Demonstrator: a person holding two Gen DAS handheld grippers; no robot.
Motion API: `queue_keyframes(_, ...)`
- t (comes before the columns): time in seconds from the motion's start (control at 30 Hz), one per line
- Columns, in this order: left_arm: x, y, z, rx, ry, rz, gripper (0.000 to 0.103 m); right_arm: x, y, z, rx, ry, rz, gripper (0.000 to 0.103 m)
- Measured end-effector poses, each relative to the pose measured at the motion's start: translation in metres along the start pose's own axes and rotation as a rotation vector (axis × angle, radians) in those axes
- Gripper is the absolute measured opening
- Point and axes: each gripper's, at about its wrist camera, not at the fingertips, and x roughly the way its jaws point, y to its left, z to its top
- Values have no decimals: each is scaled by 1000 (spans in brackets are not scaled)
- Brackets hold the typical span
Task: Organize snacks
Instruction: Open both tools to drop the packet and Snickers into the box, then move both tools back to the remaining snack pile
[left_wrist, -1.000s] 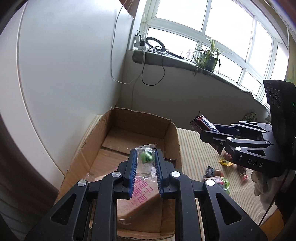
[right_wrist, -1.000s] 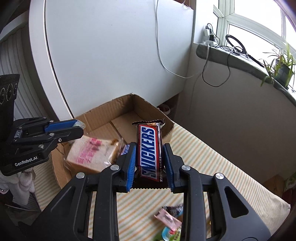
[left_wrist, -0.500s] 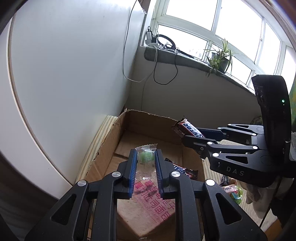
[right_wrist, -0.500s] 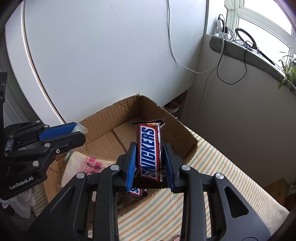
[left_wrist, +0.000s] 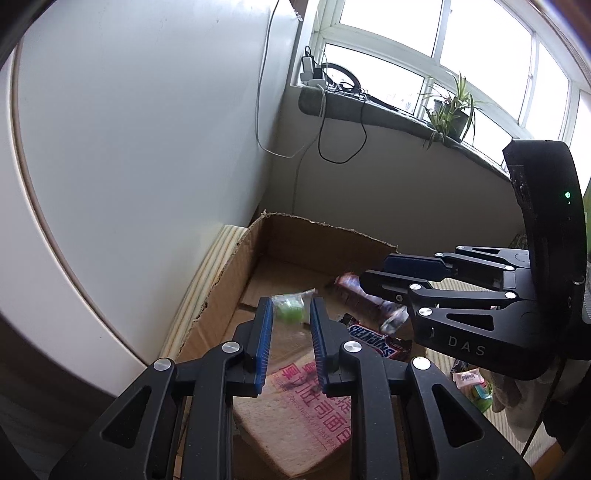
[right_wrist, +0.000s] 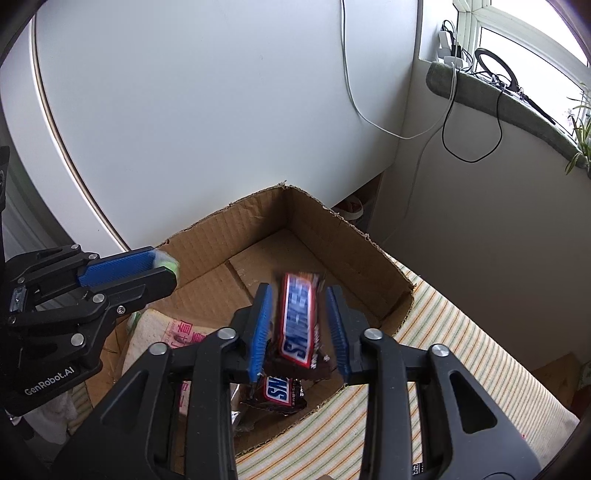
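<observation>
Half a second ago both tools clamped their snacks; now both pairs of blue pads stand apart. The right gripper (right_wrist: 299, 321) has let go of the chocolate bar (right_wrist: 298, 319), which shows blurred between its spread jaws, above the cardboard box (right_wrist: 343, 236). The left gripper (left_wrist: 291, 325) is likewise parted, the green candy (left_wrist: 290, 308) in its clear wrapper blurred between the pads. Below the tools, inside the box, lie a bagged slice of bread (left_wrist: 299, 410) and a second chocolate bar (left_wrist: 376, 341). The box sits on a striped cloth (right_wrist: 461, 332), a white wall beyond it and a windowsill (left_wrist: 388, 114) with a potted plant (left_wrist: 448, 110).
</observation>
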Motion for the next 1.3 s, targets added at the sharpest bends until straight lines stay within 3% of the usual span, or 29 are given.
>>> queue_keyframes(0.07,-2,1,0,-8,-3,1,26,-4,0,1,5,-13,4,50)
queue_keyframes(0.33,-14,1,-1,-23,-24,-3,26,-23,-5,-4,14,-30,-3,50)
queue_keyframes(0.67,-36,-23,-8,-15,-53,-68,26,-72,-21,-32,34,-71,-20,50)
queue_keyframes(1.07,-45,-78,-29,32,-36,-181,26,-150,-78,-109,141,-124,-94,50)
queue_keyframes(1.3,-41,-110,-49,55,14,-252,26,-186,-118,-162,235,-128,-149,50)
